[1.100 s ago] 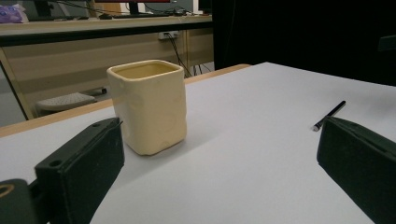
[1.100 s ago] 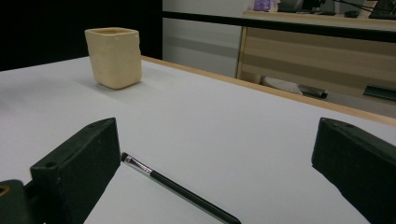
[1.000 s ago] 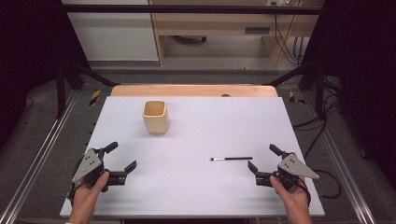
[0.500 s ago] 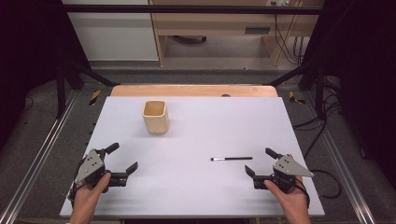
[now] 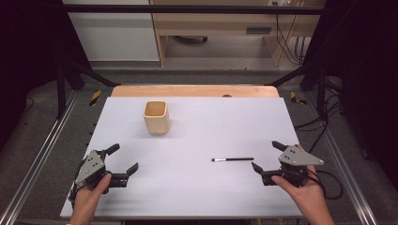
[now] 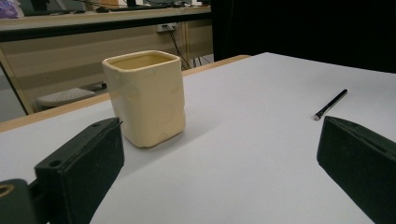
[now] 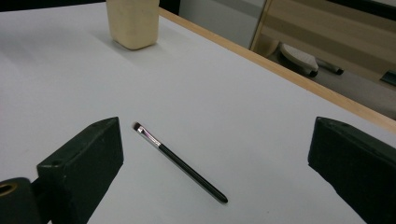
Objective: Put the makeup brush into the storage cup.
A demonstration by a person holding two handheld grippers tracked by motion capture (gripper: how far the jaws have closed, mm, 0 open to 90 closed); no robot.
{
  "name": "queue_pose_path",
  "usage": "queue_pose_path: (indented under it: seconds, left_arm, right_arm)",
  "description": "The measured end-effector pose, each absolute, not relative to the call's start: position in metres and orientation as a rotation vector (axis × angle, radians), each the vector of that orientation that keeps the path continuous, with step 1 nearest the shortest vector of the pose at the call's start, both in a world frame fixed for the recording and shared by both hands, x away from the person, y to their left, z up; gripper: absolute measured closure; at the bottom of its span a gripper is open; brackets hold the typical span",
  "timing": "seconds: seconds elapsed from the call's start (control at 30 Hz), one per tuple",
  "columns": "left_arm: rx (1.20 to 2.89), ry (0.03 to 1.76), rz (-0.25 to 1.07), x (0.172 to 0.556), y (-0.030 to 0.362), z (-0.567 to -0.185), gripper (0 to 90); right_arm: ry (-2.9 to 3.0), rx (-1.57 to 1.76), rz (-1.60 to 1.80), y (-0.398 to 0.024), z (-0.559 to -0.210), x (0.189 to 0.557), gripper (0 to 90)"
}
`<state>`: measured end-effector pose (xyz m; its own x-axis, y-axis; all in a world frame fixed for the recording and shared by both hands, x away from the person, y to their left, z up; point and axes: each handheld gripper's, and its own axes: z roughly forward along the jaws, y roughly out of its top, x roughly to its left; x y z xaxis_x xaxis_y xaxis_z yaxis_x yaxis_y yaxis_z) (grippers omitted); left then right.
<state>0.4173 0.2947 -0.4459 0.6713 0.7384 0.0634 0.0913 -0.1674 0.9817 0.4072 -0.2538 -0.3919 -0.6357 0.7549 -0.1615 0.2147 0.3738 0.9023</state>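
thin black brush [image 5: 233, 160], flat on table [image 5: 197, 187]

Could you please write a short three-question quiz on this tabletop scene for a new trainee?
1. True or false: the brush stands inside the cup.
2. Which gripper is nearer the brush: A left gripper, B right gripper?
3. How do the jaws of both grippers stand?

Key:
1. False; it lies flat on the table, apart from the cup.
2. B.
3. Spread open, holding nothing.
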Motion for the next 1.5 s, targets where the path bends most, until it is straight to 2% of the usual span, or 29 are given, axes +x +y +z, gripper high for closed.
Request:
queue_pose_path:
  seconds: [0.2,0.73,1.2,1.5]
  left_arm:
    - [1.669,0.681,0.654,0.418,0.293,-0.447,0.4]
    - [1.668,0.686,0.646,0.417,0.294,-0.446,0.5]
    - [1.677,0.687,0.634,0.417,0.293,-0.446,0.6]
    - [1.663,0.691,0.645,0.417,0.295,-0.445,0.8]
  right_arm:
    - [2.123,0.811,1.171,-0.258,-0.367,0.417,4.1]
    - [2.329,0.722,0.996,-0.246,-0.353,0.446,4.8]
    - [2.569,0.66,0.804,-0.214,-0.39,0.483,7.0]
    - [2.633,0.615,0.733,-0.199,-0.407,0.494,8.5]
